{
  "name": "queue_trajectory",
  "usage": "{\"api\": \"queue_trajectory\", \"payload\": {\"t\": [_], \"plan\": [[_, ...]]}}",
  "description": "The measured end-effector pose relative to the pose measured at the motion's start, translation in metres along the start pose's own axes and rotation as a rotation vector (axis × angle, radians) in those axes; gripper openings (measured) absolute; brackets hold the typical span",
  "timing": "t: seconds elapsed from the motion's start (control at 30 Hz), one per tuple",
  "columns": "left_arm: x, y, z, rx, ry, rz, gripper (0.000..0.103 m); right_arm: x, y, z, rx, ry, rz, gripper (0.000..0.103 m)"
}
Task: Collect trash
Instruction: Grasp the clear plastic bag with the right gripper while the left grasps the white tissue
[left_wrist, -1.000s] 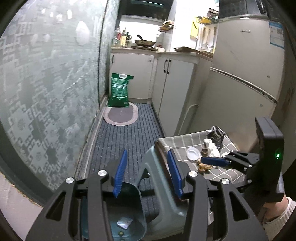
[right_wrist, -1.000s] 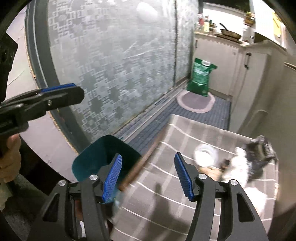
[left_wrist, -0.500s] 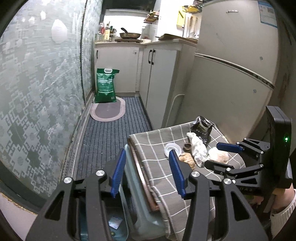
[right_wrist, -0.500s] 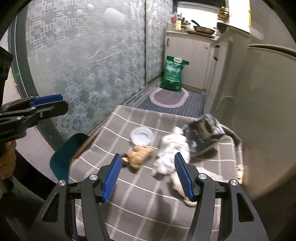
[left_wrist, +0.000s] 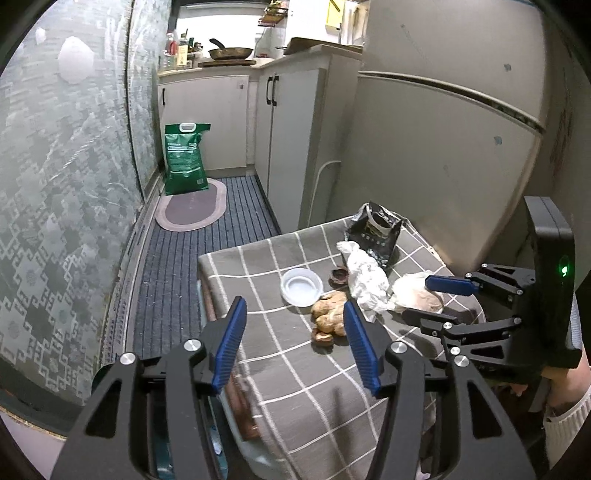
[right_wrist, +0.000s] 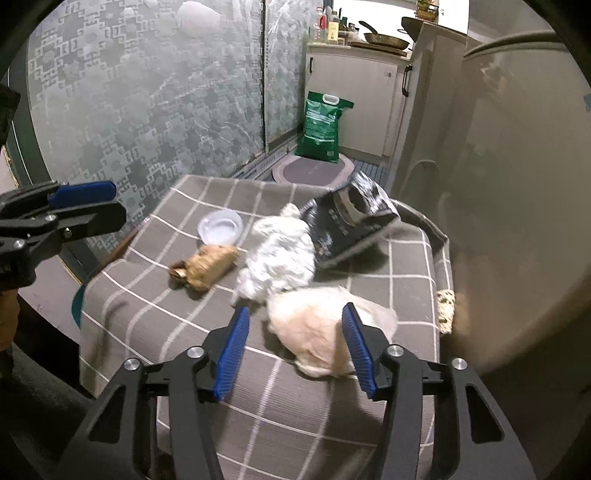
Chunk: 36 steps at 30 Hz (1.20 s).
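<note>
Trash lies on a small table with a grey checked cloth (left_wrist: 295, 369) (right_wrist: 147, 317): a pale crumpled wad (right_wrist: 317, 328) (left_wrist: 413, 291), a white crumpled paper (right_wrist: 280, 258) (left_wrist: 365, 277), a brown crumpled wrapper (right_wrist: 210, 266) (left_wrist: 328, 314), a black snack bag (right_wrist: 351, 221) (left_wrist: 376, 229) and a clear plastic lid (right_wrist: 219, 227) (left_wrist: 301, 286). My right gripper (right_wrist: 295, 347) is open, its fingers either side of the pale wad. My left gripper (left_wrist: 295, 347) is open and empty above the table's left part, near the brown wrapper.
A teal bin (left_wrist: 184, 454) shows partly below the table's left edge. A fridge (left_wrist: 443, 147) stands right behind the table. A patterned glass partition (left_wrist: 55, 221) runs along the left. A green sack (left_wrist: 184, 158) and oval mat (left_wrist: 192, 206) lie on the far floor.
Both grippers have swung from the bin toward the table. The right gripper has come forward over the cloth until its open fingers flank the pale wad.
</note>
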<state>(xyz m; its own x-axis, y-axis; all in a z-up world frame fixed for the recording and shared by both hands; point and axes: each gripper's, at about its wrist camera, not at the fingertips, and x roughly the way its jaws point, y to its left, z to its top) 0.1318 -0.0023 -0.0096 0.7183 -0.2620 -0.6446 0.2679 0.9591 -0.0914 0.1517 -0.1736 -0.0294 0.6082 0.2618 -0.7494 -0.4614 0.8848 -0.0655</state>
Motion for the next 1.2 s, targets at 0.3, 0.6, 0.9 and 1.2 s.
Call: {"api": "queue_trajectory", "payload": {"t": [0.3, 0.6, 0.9, 1.2], "plan": [[0.021, -0.025, -0.001, 0.042, 0.03, -0.024, 0.059, -0.001, -0.009, -0.007, 0.0, -0.009, 0.016, 0.036], [0.036, -0.048, 0.001, 0.079, 0.04, -0.036, 0.057, -0.018, -0.021, -0.009, 0.038, -0.058, 0.05, 0.03], [0.063, -0.07, 0.003, 0.104, 0.078, -0.029, 0.056, -0.046, -0.045, -0.012, 0.133, -0.13, 0.142, 0.028], [0.086, -0.074, 0.002, 0.101, 0.119, -0.006, 0.039, -0.065, -0.066, -0.018, 0.205, -0.165, 0.209, 0.028]]}}
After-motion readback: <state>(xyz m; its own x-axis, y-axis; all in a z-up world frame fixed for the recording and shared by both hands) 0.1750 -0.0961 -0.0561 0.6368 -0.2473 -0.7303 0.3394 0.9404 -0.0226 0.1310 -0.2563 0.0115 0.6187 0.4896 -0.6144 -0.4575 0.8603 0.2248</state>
